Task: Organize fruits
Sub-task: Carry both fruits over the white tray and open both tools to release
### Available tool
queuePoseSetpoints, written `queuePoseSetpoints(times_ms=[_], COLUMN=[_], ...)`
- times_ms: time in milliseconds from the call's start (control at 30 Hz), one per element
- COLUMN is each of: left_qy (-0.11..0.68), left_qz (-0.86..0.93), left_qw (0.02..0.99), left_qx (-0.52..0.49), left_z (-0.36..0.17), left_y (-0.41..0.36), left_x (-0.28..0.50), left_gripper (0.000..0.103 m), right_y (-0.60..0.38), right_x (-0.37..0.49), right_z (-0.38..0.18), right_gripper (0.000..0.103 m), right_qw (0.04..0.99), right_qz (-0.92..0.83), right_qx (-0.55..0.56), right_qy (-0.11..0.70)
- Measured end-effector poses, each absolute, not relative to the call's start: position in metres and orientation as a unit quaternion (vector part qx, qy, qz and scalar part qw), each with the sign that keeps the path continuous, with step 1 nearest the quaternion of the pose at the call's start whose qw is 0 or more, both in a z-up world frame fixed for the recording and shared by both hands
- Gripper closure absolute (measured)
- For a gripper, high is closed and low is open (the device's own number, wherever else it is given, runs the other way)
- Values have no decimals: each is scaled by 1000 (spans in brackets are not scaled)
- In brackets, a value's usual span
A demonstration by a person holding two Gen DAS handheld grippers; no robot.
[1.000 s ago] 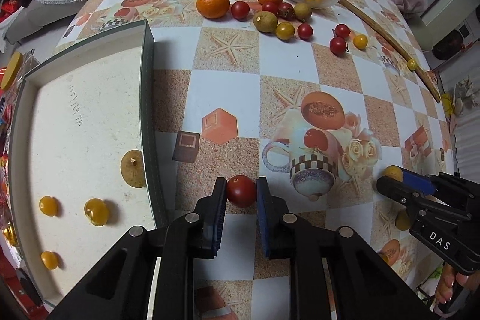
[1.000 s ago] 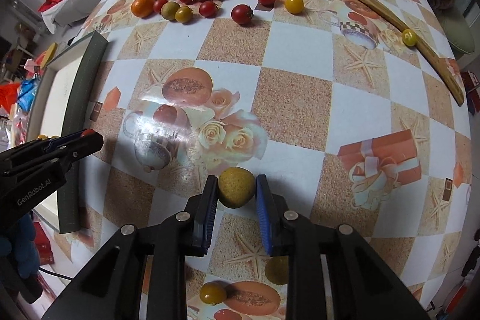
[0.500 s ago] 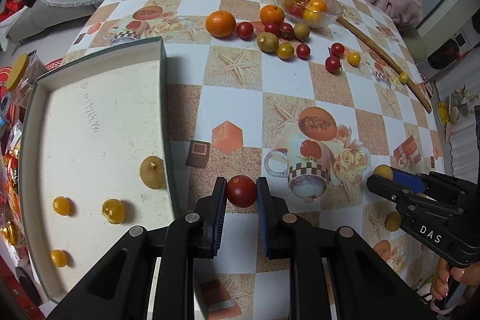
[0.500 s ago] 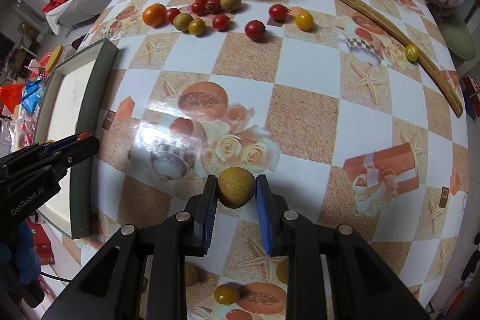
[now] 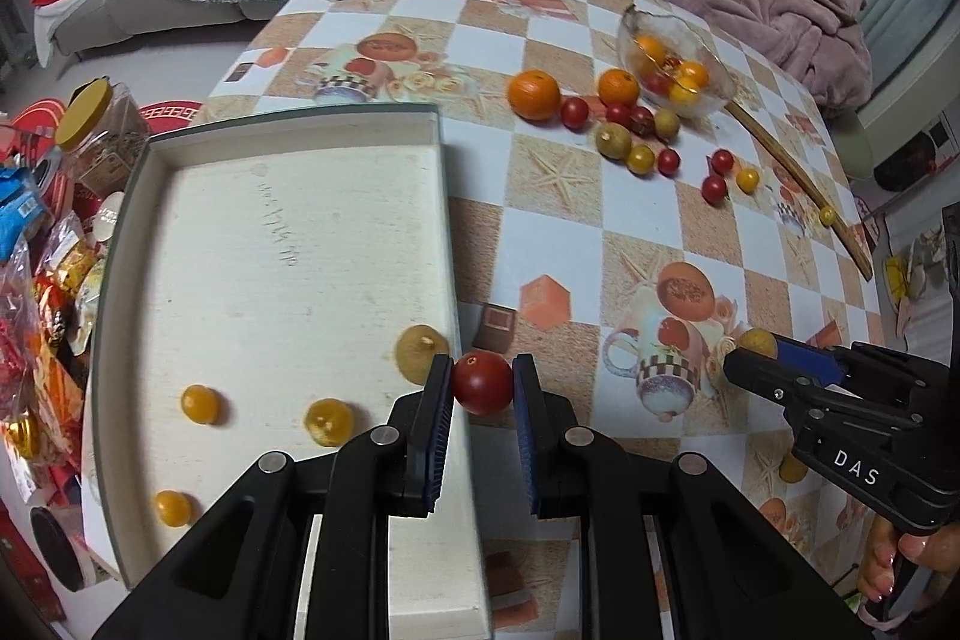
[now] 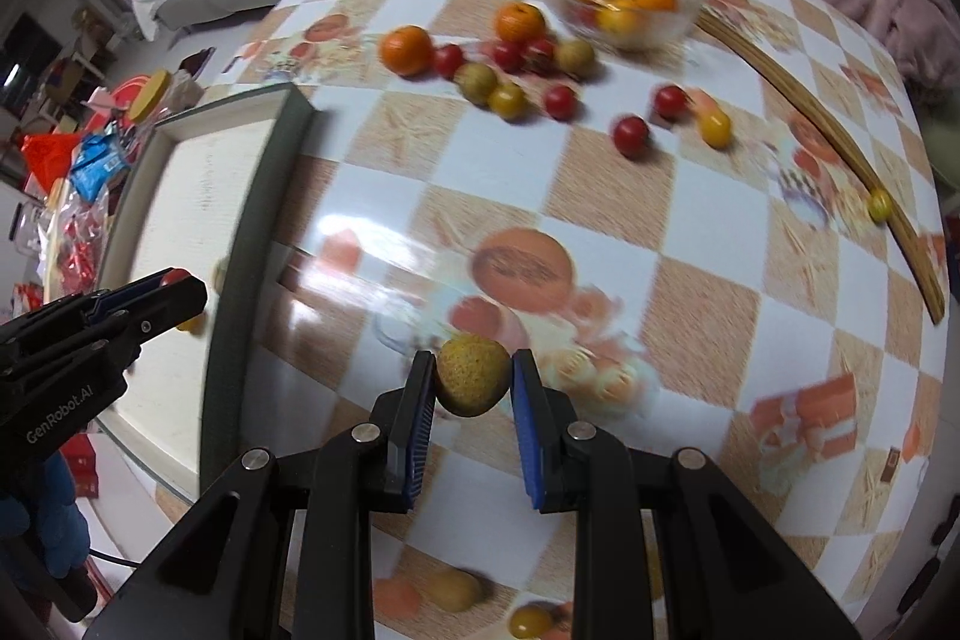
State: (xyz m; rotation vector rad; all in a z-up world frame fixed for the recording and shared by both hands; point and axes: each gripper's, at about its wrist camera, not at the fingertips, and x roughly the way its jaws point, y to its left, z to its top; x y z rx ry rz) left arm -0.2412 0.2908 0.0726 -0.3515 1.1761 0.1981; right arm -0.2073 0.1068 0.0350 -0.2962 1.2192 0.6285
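Observation:
My left gripper point(image 5: 482, 391) is shut on a red cherry tomato point(image 5: 482, 382) and holds it above the right rim of the white tray point(image 5: 288, 244). The tray holds a yellow-green fruit point(image 5: 419, 352) and three small yellow tomatoes point(image 5: 327, 421). My right gripper point(image 6: 473, 382) is shut on a speckled yellow-green fruit point(image 6: 471, 381) above the table's middle; it also shows at the right in the left wrist view point(image 5: 757, 342). Loose oranges point(image 5: 533, 95), tomatoes and green fruits lie at the far side of the table.
A glass bowl point(image 5: 675, 64) with oranges and tomatoes stands at the far right. A long wooden stick point(image 5: 798, 184) lies beside it, with a small yellow fruit point(image 5: 828, 215) against it. Snack bags and a jar point(image 5: 90, 130) sit left of the tray. More fruits lie near the table's front edge point(image 6: 456, 589).
Both grippers have risen and shifted left with their fruits. The left one now hangs over the tray's right rim. The right one has come nearer the tray.

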Motion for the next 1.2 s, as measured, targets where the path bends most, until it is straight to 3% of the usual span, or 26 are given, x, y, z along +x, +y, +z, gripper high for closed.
queuePoseSetpoints(times_ms=[733,1200], left_qy=[520,539], left_qz=[196,227], left_qw=[809,790], left_qx=[-192,-184], left_z=[72,36], left_y=[397,445], left_x=[-265,-234], left_gripper=[82,82], right_y=[243,317], right_x=[-215,-193], right_z=[50,24], right_gripper=[75,76], right_qw=[734,712], right_qz=[386,404], right_qx=[-182,-182], right_qy=[528,545])
